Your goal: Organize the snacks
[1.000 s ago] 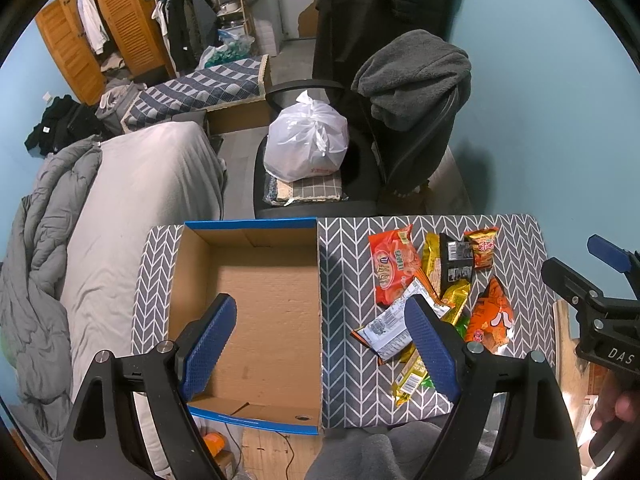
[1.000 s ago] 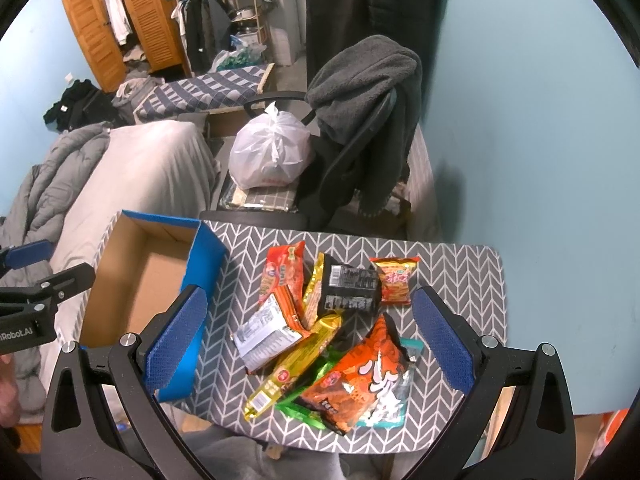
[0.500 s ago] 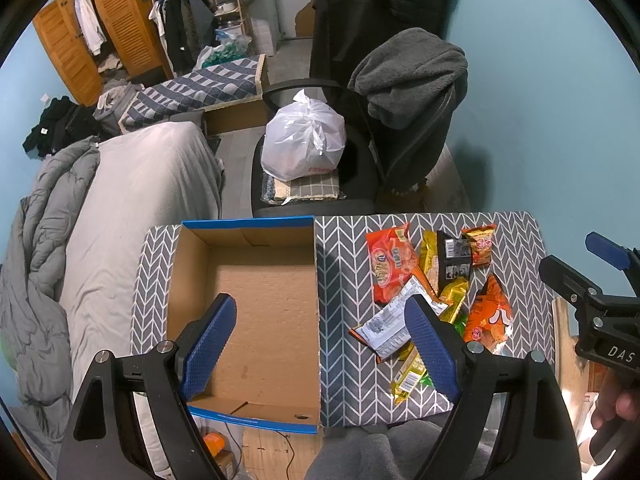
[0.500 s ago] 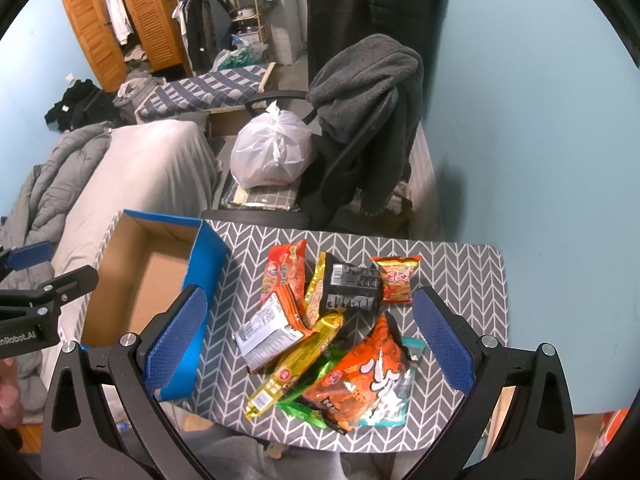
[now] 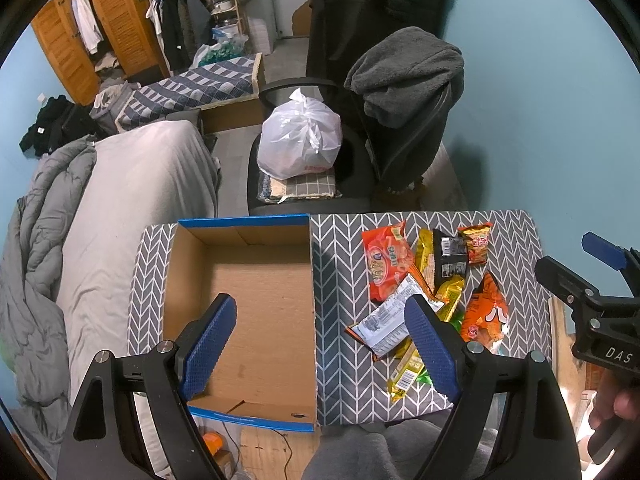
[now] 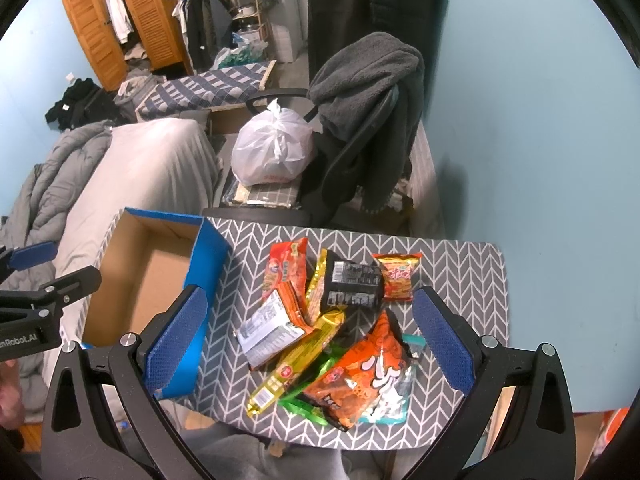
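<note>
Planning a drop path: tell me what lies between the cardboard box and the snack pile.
Only bare chevron tablecloth separates cardboard box from snack pile, in the left wrist view.

White letters "DAS" stood on the black body of the right gripper [image 5: 608, 354], seen right of the left fingers. "nRobot.AI" showed on the left gripper [image 6: 24, 338], left of the right fingers. The snack packet print was unreadable.

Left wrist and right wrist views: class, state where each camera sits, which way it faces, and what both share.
Left wrist: sits on the left hand-held gripper, open, facing down and forward over the cardboard box; the right hand-held gripper shows at the edge.
Right wrist: sits on the right hand-held gripper, open, above the snack pile; the left one shows at the edge.
Shared: box, snacks, patterned table, chair.
</note>
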A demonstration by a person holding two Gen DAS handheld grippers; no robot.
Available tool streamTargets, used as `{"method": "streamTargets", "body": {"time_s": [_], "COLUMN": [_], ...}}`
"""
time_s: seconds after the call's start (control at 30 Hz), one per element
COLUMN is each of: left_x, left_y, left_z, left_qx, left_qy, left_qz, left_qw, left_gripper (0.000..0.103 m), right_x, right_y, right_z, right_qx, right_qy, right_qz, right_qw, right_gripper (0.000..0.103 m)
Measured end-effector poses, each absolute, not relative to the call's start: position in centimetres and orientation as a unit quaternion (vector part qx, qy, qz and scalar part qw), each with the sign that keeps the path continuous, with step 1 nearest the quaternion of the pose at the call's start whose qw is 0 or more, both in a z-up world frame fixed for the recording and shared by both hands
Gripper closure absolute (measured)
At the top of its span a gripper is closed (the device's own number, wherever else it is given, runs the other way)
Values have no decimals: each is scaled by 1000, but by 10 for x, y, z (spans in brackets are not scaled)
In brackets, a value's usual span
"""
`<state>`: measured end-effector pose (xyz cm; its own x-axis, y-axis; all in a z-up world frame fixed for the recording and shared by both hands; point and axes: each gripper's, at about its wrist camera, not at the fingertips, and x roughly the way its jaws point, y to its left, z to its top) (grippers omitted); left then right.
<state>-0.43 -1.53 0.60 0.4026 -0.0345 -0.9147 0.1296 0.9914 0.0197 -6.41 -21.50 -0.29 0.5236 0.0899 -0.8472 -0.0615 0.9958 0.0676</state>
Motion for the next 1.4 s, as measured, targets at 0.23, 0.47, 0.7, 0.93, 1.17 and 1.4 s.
{"method": "streamTargets", "body": {"time_s": [0.23,0.47,0.7,0.93,1.17,1.4], "left_x": [-5,-5,-2,6,13,20], "left_y": [-16,-15,-16,-26,-42,-59], "left_z": [5,4,-1,-22,-45,-75], "left_qx": [44,45,47,78,116,134], "left_qy": [545,546,550,555,553,558], "left_qz": [-50,-52,-61,-87,-121,-155], "left_qw": [836,835,832,823,816,804], "left_gripper": [15,15,15,15,15,15], "right_x": [-65,-68,-65,-58,-57,-66], "right_y": [-215,-212,-217,-237,-270,-294], "right_z": [-3,-4,-8,-17,-36,-71], "right_qx": [15,16,21,35,73,106], "right_qy": [488,490,497,512,531,564], "right_qz": [43,41,38,27,3,-30], "right_qw": [872,870,866,858,844,818], "right_gripper": [2,2,2,2,2,2]}}
